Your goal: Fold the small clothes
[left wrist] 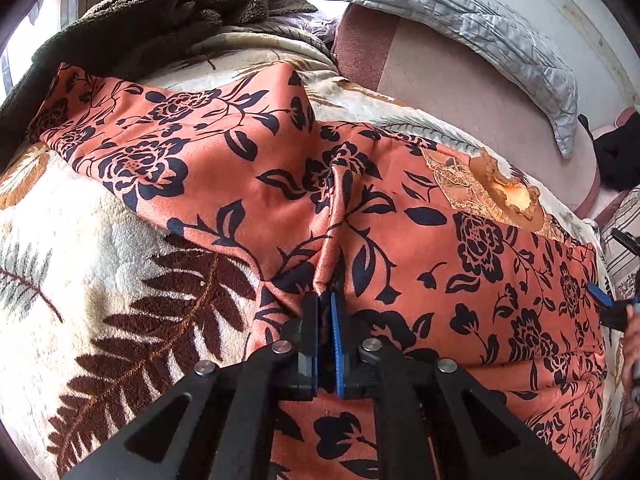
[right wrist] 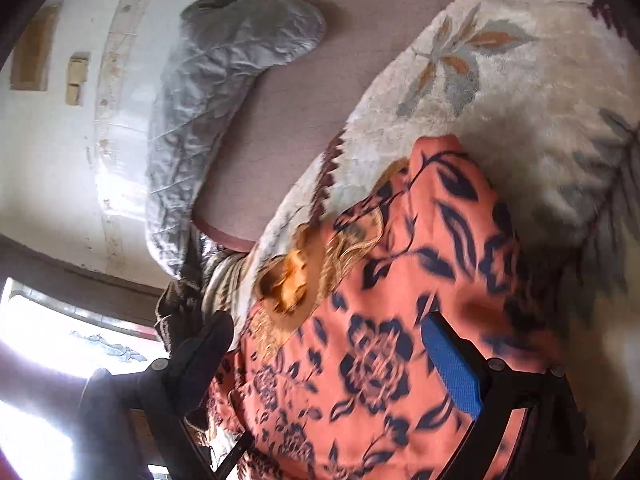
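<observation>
An orange garment (left wrist: 248,176) with a dark navy flower print lies spread on a cream leaf-patterned blanket (left wrist: 92,240). Its neckline has gold lace trim (left wrist: 492,188). My left gripper (left wrist: 325,300) is shut on a pinched ridge of the garment's cloth near its lower middle. In the right wrist view the same garment (right wrist: 372,360) fills the lower middle, with the lace neckline (right wrist: 296,280) to its left. My right gripper (right wrist: 328,344) is open, its fingers wide apart over the garment, the blue pad (right wrist: 452,364) on the right. The right gripper (left wrist: 608,304) also shows at the right edge of the left wrist view.
A dark brown fleece (left wrist: 160,8) lies at the far left of the bed. A grey quilted cover (left wrist: 480,24) lies along a pink mattress (left wrist: 460,92). The quilted cover (right wrist: 200,112) and a white wall (right wrist: 52,160) show in the right wrist view.
</observation>
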Demonstrator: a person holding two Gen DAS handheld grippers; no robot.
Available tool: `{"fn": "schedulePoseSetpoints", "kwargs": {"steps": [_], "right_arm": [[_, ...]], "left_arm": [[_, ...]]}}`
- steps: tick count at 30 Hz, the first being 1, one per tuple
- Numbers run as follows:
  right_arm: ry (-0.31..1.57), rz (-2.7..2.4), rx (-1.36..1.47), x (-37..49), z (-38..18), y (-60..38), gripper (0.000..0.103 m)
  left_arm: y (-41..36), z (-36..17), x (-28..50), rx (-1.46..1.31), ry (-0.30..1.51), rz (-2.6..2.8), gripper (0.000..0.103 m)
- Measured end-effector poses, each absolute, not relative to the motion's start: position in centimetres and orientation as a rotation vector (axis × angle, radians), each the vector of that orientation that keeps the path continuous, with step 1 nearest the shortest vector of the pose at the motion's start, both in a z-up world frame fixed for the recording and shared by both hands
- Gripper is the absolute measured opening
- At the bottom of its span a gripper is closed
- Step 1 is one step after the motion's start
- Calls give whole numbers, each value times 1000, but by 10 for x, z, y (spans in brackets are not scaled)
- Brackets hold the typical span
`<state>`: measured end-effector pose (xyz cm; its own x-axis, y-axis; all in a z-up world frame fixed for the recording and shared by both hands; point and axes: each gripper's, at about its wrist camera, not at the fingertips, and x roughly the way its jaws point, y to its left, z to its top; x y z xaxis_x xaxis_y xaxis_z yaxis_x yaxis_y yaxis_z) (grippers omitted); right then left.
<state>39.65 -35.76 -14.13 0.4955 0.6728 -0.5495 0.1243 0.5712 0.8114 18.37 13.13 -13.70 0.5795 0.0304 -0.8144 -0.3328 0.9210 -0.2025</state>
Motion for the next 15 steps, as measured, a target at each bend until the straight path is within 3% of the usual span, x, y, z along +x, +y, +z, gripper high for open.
{"fn": "schedulePoseSetpoints", "kwargs": {"steps": [8, 12, 15], "right_arm": [[940, 98, 886, 438, -146, -422, 96], [842, 194, 759, 413, -113, -402, 96], [891, 285, 707, 409, -105, -376, 96]], "left_arm": [[132, -137, 187, -343, 937, 200, 7], [132, -138, 187, -344, 930, 200, 7], [128, -138, 187, -310, 922, 198, 8]]}}
